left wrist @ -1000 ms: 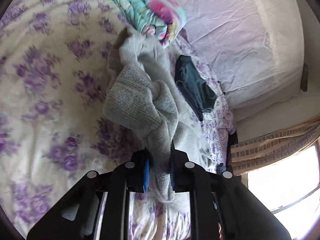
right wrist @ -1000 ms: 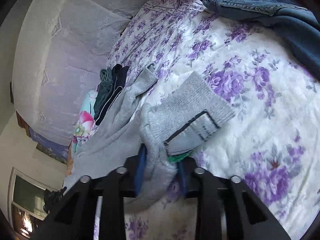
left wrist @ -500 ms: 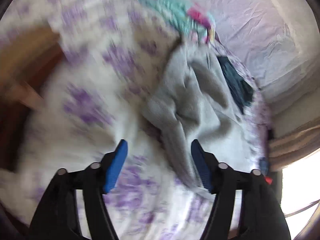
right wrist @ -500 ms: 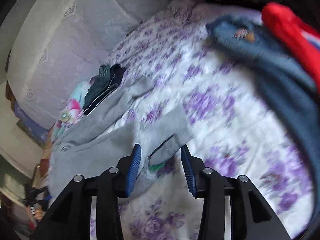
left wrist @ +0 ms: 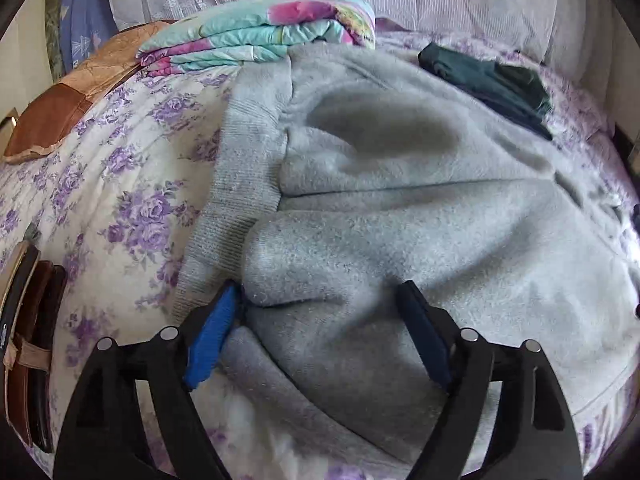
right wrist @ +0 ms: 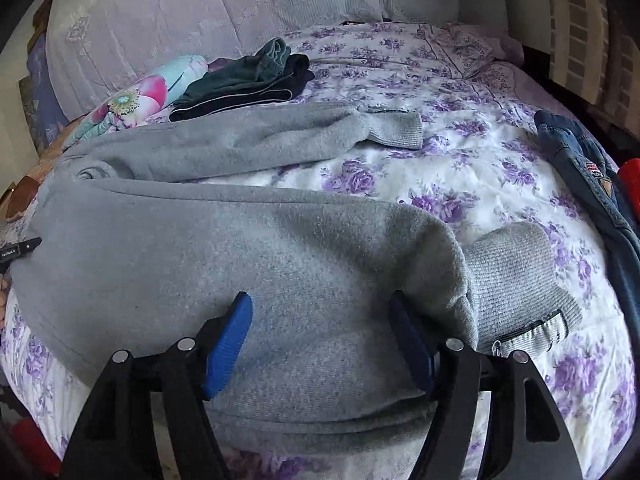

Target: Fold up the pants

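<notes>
The grey pants [right wrist: 248,248] lie spread across the bed, on a white sheet [right wrist: 472,176] printed with purple flowers. In the right wrist view one leg runs across the foreground to a ribbed cuff [right wrist: 516,280] at the right, and the other leg lies further back, its cuff [right wrist: 394,130] pointing right as well. In the left wrist view the ribbed waistband [left wrist: 240,184] sits at the left of the bunched grey cloth [left wrist: 400,220]. The left gripper [left wrist: 320,300] stands wide over the waist end; its jaws have just been opening, a fold of the fabric lies between them, and the blue left pad [left wrist: 212,336] touches the cloth while the other one does not press on it. The right gripper [right wrist: 320,316] also stands wide above the near leg just short of its cuff; its jaws have just been opening too, with the grey cloth loose between them. Beyond the pants lie dark folded clothes [right wrist: 256,80], a folded floral blanket [left wrist: 260,36] and pale cushions [right wrist: 200,8]. Jeans [right wrist: 588,176] lie at the right edge of the bed.
</notes>
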Motion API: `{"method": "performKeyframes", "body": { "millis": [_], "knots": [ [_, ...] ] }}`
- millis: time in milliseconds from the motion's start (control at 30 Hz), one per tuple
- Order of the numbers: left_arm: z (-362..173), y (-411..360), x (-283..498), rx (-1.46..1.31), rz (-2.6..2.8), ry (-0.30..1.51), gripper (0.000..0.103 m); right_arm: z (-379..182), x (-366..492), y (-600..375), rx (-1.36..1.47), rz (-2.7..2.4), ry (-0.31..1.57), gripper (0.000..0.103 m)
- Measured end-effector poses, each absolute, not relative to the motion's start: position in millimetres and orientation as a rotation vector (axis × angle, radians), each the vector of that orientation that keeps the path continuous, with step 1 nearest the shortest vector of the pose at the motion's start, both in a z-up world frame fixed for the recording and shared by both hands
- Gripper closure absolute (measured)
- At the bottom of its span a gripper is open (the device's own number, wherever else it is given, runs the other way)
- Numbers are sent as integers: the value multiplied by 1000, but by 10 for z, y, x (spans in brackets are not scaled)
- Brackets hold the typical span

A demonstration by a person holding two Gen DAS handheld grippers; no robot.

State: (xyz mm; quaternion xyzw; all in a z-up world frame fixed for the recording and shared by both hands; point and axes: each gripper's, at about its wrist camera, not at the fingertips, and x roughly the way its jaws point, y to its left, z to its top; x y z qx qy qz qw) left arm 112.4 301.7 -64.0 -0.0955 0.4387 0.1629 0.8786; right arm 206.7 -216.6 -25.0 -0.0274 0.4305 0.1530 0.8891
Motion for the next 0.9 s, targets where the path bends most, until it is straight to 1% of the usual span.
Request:
{"method": "performKeyframes", "body": {
  "millis": [33,100,167,200,267,333,367,400,433,467,500,600,700,800,900],
  "knots": [
    [-527,3023,1073,-224,334,889,27,-176,2038,-2190,-33,321,865,31],
    [-314,3029,1011,-255,297,805,24,-21,1982,-2178,16,373,825,30],
    [-194,3041,1097,-230,331,761,10,86,1989,-2025,46,420,788,22],
    [-144,3117,1150,-217,372,746,8,103,1998,-1912,45,443,781,20],
    [-254,3215,1376,-232,391,803,8,69,2019,-1691,20,481,797,18],
    [-595,3323,1624,-253,382,971,7,-57,2059,-1405,-26,512,840,18],
    [-831,3394,1733,-277,370,1051,6,-147,2092,-1284,-52,523,868,15],
    [-890,3449,1726,-315,363,1021,4,-315,2143,-1129,-105,531,942,13],
    [-860,3475,1714,-325,358,1004,4,-428,2133,-997,-175,517,990,6],
    [-812,3486,1719,-318,349,1018,4,-424,2102,-920,-230,504,962,5],
    [-739,3510,1710,-317,352,1008,4,-371,2080,-881,-252,498,948,5],
    [-306,3697,1619,-321,390,860,4,-52,2048,-757,-198,591,857,5],
    [-79,4004,1839,-336,458,825,4,163,2156,-405,-167,668,832,5],
    [-136,4225,2182,-384,458,876,4,193,2283,126,-186,725,820,5],
    [-415,4387,2509,-403,515,940,4,21,2439,647,-251,735,856,6]
  ]
}}
